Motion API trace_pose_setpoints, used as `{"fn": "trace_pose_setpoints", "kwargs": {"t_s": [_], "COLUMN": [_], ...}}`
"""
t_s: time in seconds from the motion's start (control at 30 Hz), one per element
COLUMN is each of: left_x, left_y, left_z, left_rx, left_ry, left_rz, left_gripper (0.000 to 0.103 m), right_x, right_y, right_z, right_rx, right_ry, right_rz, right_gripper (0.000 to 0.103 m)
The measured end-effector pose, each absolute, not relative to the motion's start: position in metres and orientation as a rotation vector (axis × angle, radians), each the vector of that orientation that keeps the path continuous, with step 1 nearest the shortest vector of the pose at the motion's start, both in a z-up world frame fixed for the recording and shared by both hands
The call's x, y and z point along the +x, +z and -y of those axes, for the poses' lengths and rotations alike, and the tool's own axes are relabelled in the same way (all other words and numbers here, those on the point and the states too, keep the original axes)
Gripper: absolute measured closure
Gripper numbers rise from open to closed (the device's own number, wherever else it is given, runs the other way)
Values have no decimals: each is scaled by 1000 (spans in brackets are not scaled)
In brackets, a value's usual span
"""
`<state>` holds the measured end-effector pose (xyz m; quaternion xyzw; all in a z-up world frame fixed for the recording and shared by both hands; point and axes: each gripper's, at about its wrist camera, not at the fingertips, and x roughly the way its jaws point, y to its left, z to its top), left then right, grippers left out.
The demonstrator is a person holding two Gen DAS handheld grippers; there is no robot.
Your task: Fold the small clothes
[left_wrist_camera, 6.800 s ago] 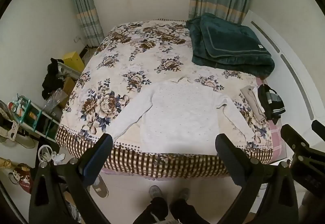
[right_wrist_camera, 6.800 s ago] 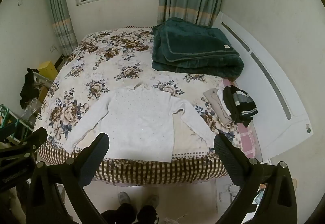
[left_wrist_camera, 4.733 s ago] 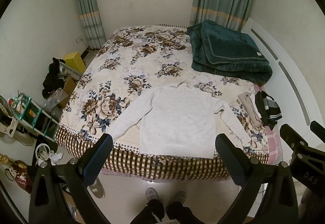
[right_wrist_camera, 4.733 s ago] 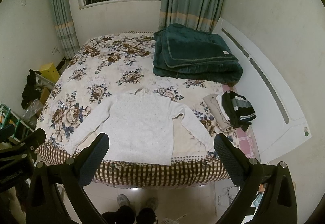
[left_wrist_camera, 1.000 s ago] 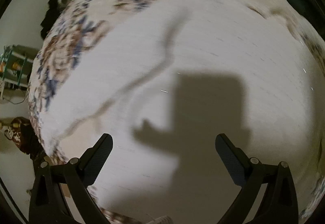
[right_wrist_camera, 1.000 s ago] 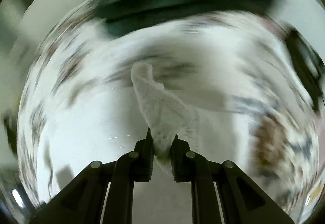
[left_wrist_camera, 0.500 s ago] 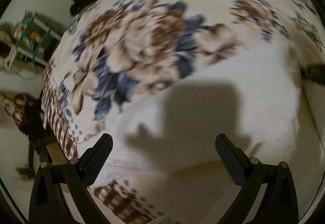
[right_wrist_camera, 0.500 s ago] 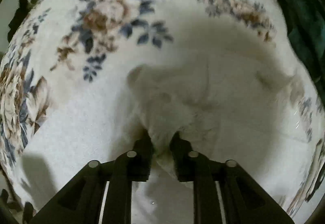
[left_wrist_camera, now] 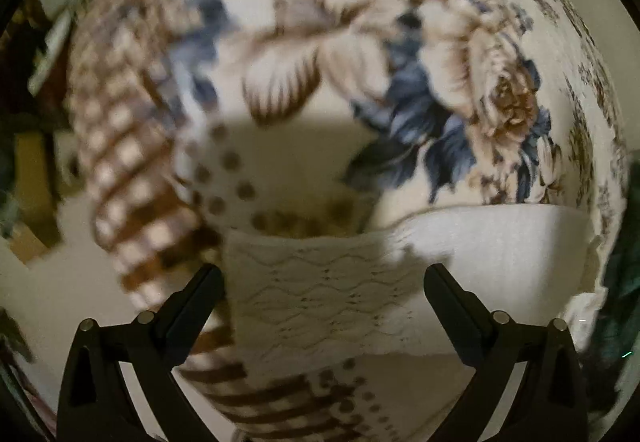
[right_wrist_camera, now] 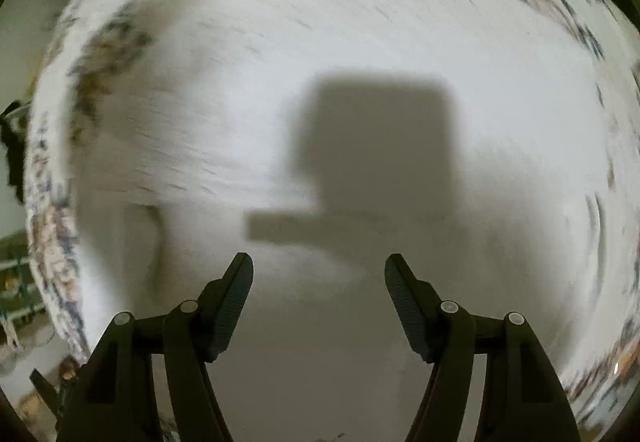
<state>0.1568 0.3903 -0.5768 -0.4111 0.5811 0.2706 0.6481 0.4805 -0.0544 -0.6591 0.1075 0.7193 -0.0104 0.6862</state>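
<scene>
A white knit sweater lies flat on the floral bedspread. In the left wrist view its left sleeve cuff [left_wrist_camera: 320, 294], with a wavy lace knit, lies between the fingers of my open left gripper [left_wrist_camera: 322, 286], close above it near the bed's checked edge. The sleeve [left_wrist_camera: 500, 242] runs off to the right. In the right wrist view the sweater's body [right_wrist_camera: 320, 61] fills the blurred frame. My right gripper [right_wrist_camera: 319, 276] is open and empty just above it, and casts a square shadow on it.
The floral bedspread [left_wrist_camera: 460, 89] with a brown checked border [left_wrist_camera: 132, 177] drops to the floor at the left. Dark clutter [right_wrist_camera: 12, 145] stands beside the bed at the left edge of the right wrist view.
My right gripper has opened and let go of the right sleeve it carried onto the sweater's body. My left gripper has moved down the left sleeve to its cuff at the bed's edge.
</scene>
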Motion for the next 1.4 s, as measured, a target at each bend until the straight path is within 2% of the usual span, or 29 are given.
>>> {"fn": "trace_pose_setpoints", "kwargs": {"t_s": [0.07, 0.1, 0.13, 0.2, 0.4, 0.5, 0.53, 0.6, 0.67, 0.73, 0.77, 0.8, 0.83, 0.97, 1.1, 1.2, 1.27, 1.3, 1.4], "left_x": [162, 166, 168, 172, 196, 207, 214, 222, 221, 213, 212, 203, 189, 152, 163, 189, 204, 219, 243], "left_y": [-595, -599, -598, -587, -523, -512, -514, -522, -529, -534, -537, -539, -538, -553, -584, -587, -575, -566, -534], "left_z": [-387, -385, -384, -383, -410, -445, -459, -475, -482, -482, -479, -476, -471, -449, -450, -458, -458, -457, -444], "left_rx": [-927, -898, -876, -858, -767, -744, -774, -874, -976, -1069, -1109, -1159, -1203, -1351, -1454, -1370, -1266, -1182, -1010], "left_ry": [600, 611, 620, 603, 616, 650, 642, 602, 554, 538, 533, 539, 547, 572, 586, 662, 676, 672, 663], "left_rz": [-1351, -1365, -1357, -1312, -1136, -1062, -1041, -1026, -1004, -994, -987, -981, -970, -914, -870, -863, -857, -890, -885], "left_gripper": [11, 26, 52, 94, 95, 94, 90, 89, 84, 69, 61, 40, 32, 32, 32, 36, 83, 96, 96], "right_x": [470, 466, 463, 459, 456, 452, 450, 447, 445, 439, 438, 435, 431, 433, 432, 430, 428, 427, 421], "right_y": [-667, -671, -673, -675, -664, -659, -659, -658, -658, -658, -660, -662, -661, -662, -664, -661, -659, -658, -656], "right_z": [61, 63, 63, 60, 42, 41, 39, 33, 29, 26, 23, 22, 24, 20, 32, 54, 70, 80, 111], "right_rx": [258, 263, 265, 260, 247, 256, 263, 275, 281, 292, 297, 304, 316, 314, 285, 246, 238, 245, 292], "right_ry": [-49, -56, -57, -41, 22, 30, 34, 37, 43, 46, 46, 46, 44, 13, -50, -134, -180, -196, -223], "right_rz": [-1633, -1641, -1647, -1654, -1609, -1599, -1598, -1598, -1611, -1621, -1621, -1619, -1615, -1606, -1592, -1571, -1563, -1558, -1549], "right_gripper": [33, 33, 33, 33, 33, 33, 33, 33, 33, 31, 26, 25, 24, 24, 24, 23, 23, 23, 23]}}
